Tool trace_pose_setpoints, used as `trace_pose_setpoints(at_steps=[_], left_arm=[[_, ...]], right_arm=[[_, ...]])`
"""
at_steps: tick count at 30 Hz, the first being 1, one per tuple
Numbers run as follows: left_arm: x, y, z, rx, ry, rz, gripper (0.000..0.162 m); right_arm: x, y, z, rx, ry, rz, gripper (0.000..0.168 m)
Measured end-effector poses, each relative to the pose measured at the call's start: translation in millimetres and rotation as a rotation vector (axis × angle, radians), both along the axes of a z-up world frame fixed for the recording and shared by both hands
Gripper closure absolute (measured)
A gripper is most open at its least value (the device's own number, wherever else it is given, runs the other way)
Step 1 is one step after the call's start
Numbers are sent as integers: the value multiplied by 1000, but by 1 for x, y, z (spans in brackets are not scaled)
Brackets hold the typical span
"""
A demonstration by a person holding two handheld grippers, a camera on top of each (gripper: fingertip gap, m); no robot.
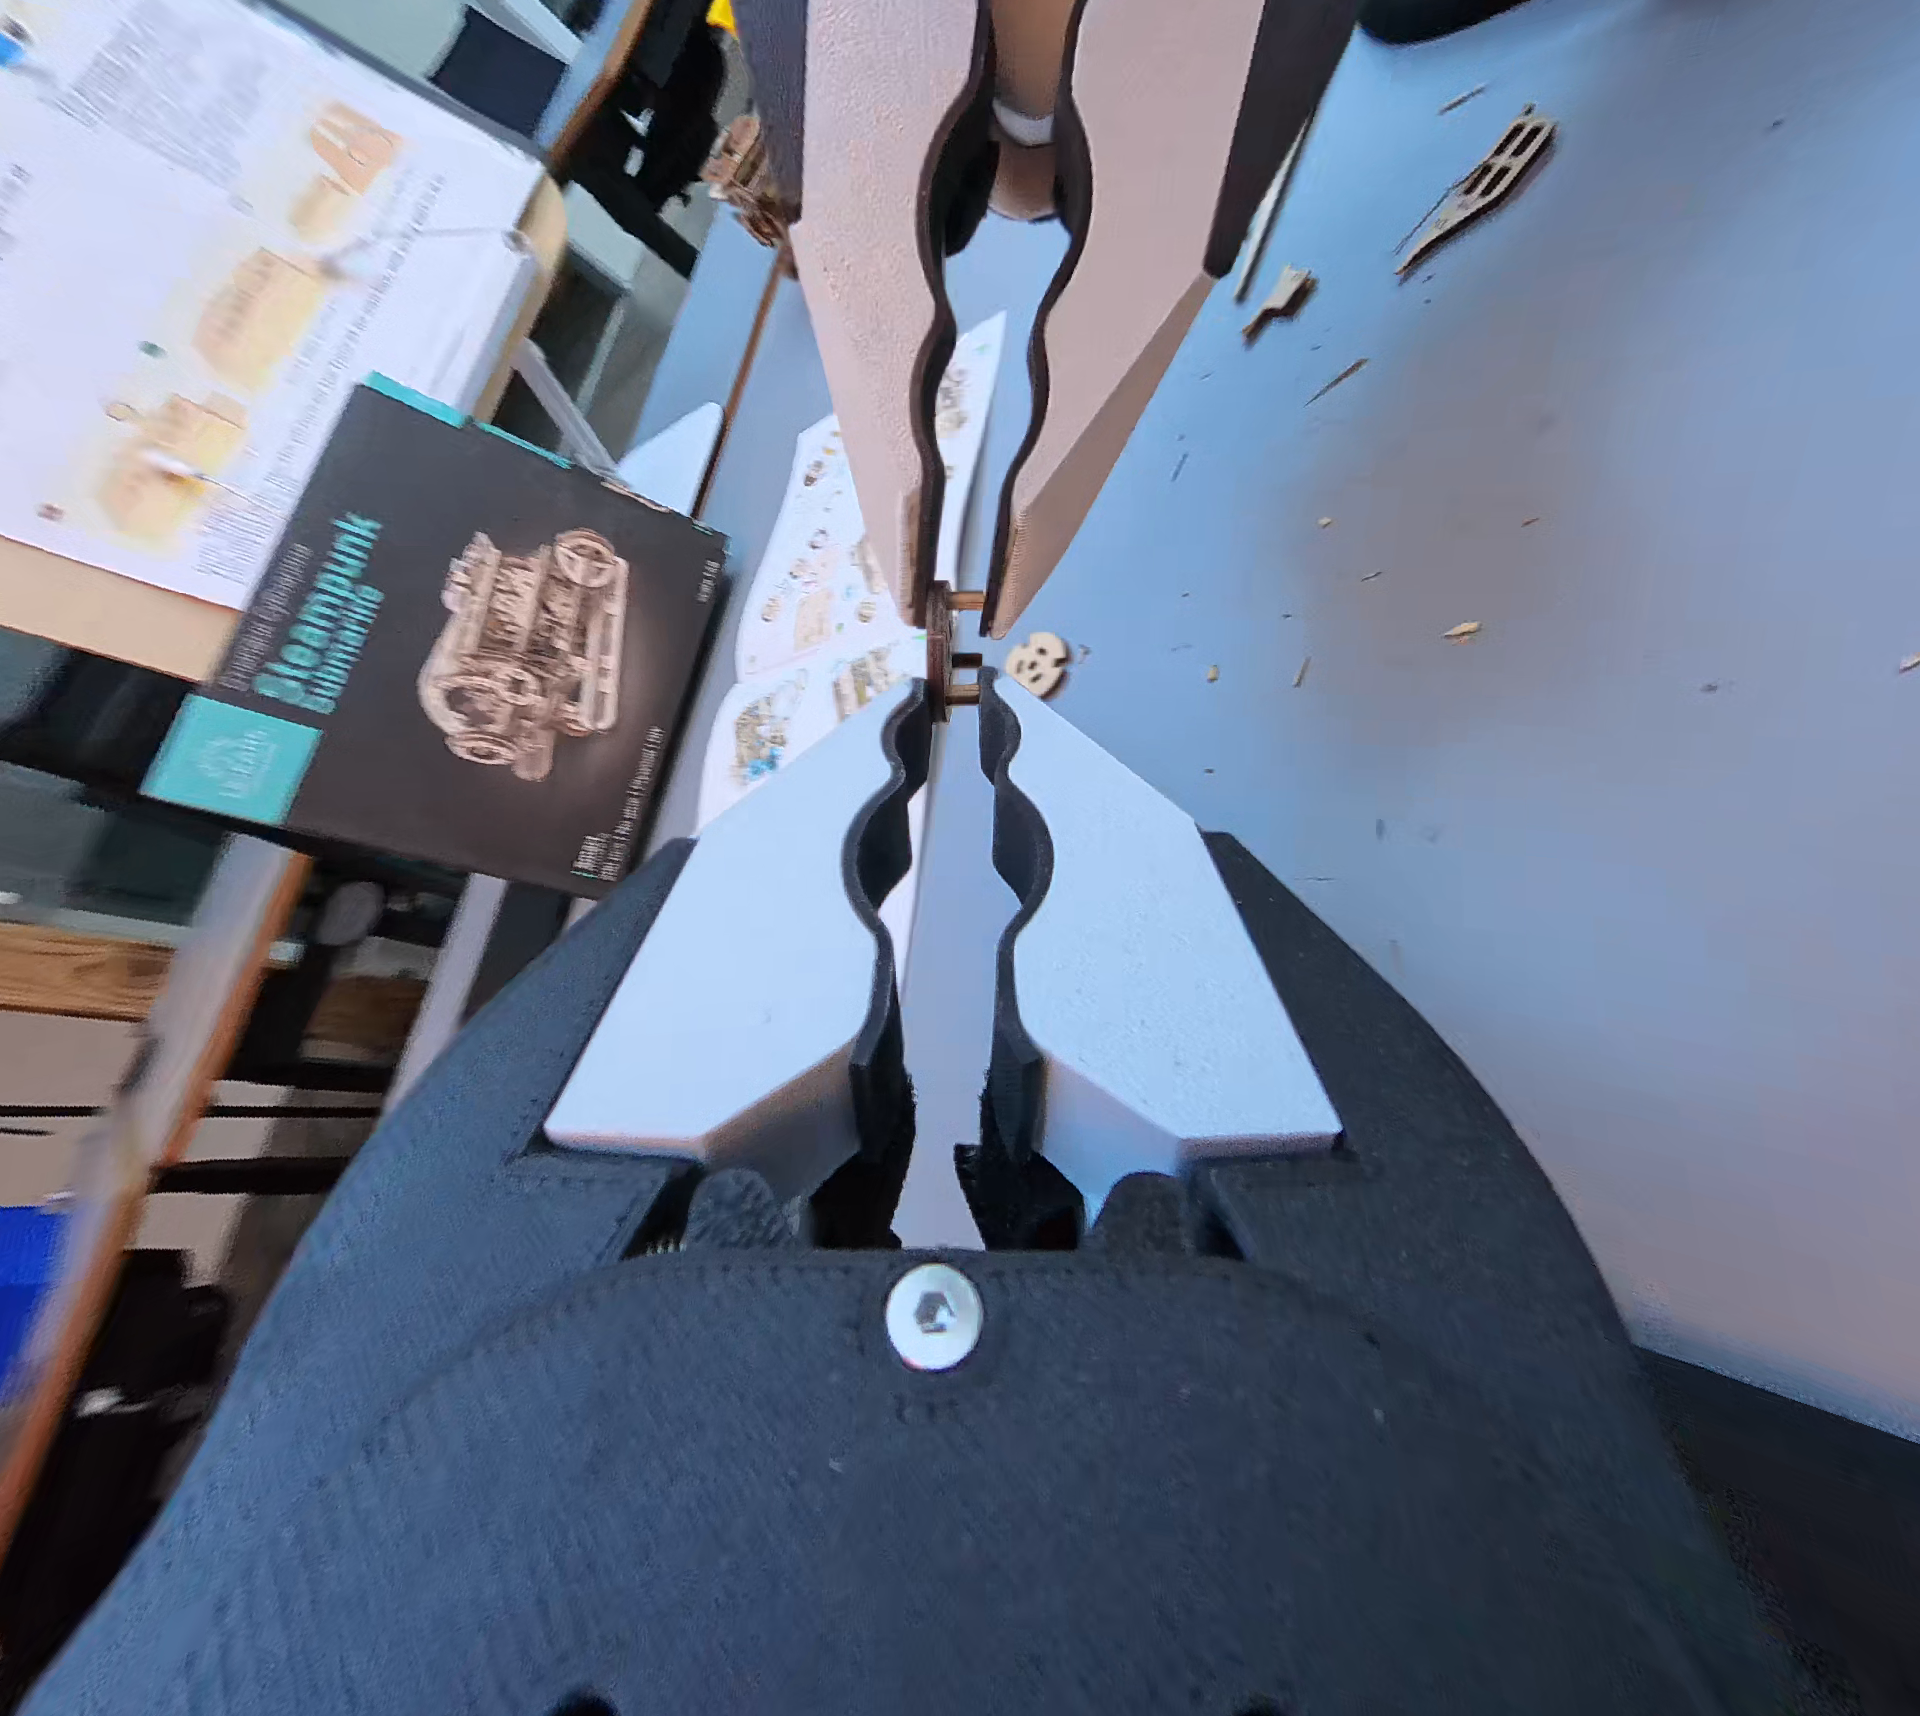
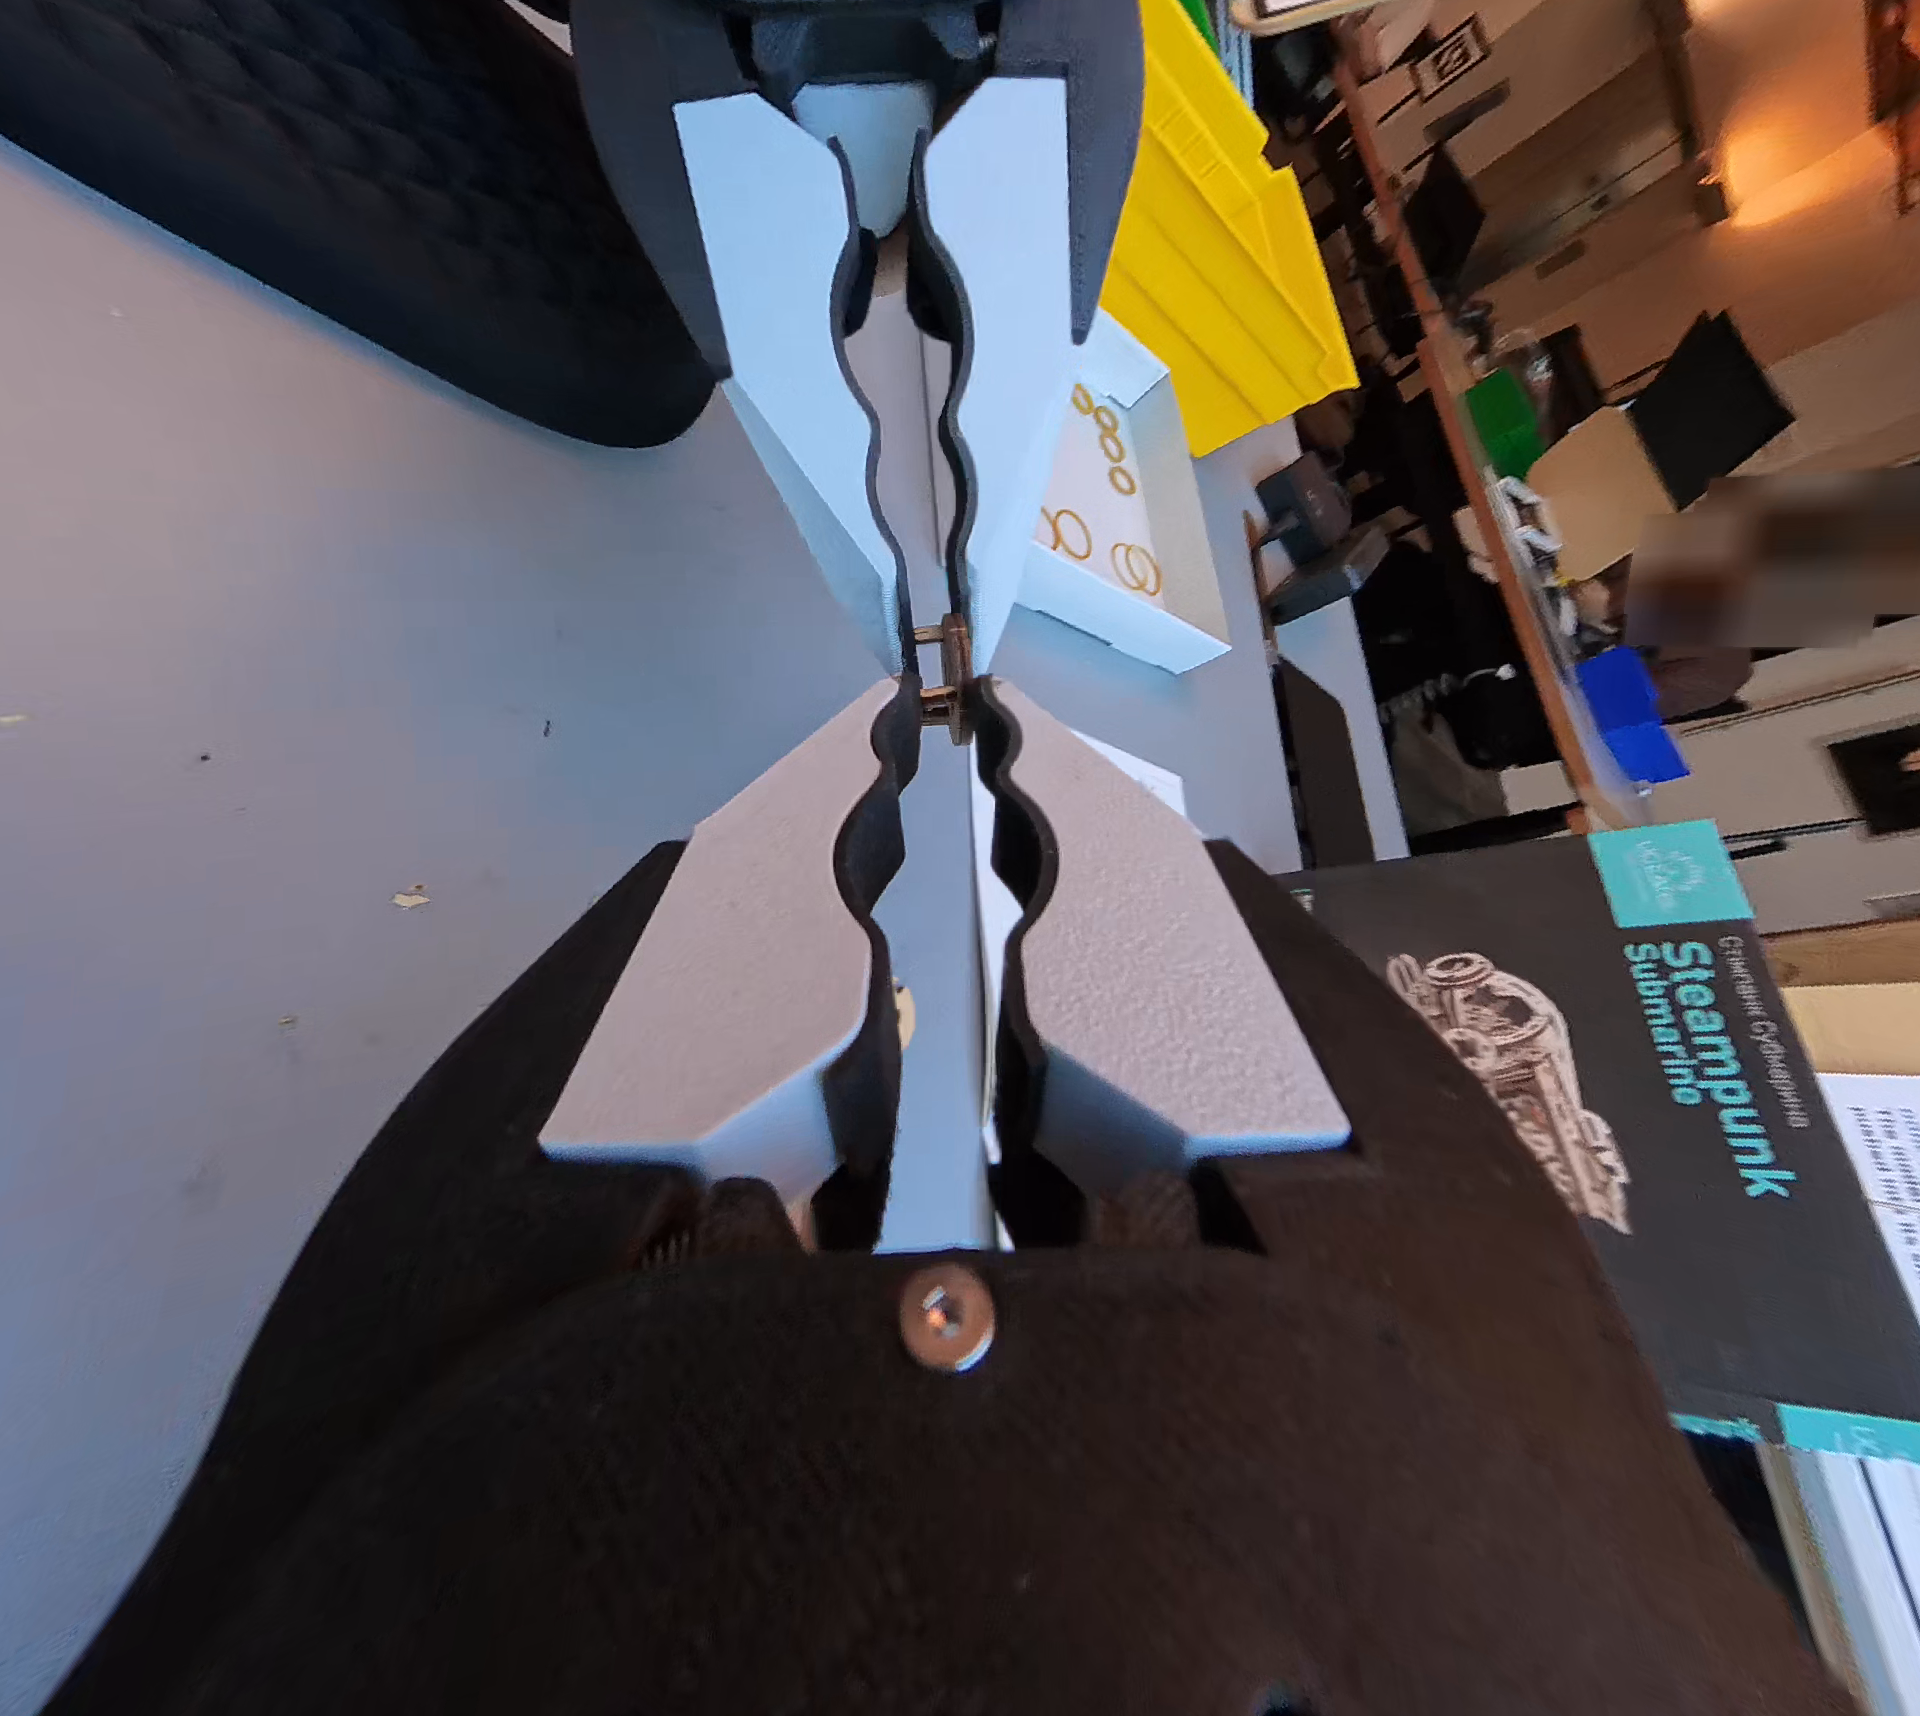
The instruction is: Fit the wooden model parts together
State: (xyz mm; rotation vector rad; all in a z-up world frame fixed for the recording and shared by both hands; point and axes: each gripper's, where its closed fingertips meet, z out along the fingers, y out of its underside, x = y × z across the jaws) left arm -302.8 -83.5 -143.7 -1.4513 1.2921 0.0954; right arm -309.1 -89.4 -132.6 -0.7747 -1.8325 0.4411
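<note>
My two grippers meet tip to tip above the grey table. In the left wrist view, my left gripper rises from the bottom and is shut on a small wooden part, a dark disc with short pegs. My right gripper comes down from the top and pinches the same small assembly from the far side. In the right wrist view, my right gripper is shut on the wooden part, with my left gripper opposite it. How the pieces join is hidden between the fingertips.
A loose round wooden piece and other cut wooden pieces lie on the table with chips. The black and teal kit box and instruction sheets lie left. A white tray of rubber bands, yellow bins and a black mat are near. The tips of both grippers are at nearly the same place.
</note>
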Motion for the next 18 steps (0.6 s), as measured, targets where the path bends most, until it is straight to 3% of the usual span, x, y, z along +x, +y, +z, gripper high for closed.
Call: trace_pose_setpoints(at_steps=[10,18], left_arm=[[1,-2,24,405,214,15,155],[-1,-2,27,525,313,24,155]], right_arm=[[1,4,15,235,121,-2,156],[2,4,19,255,162,5,155]])
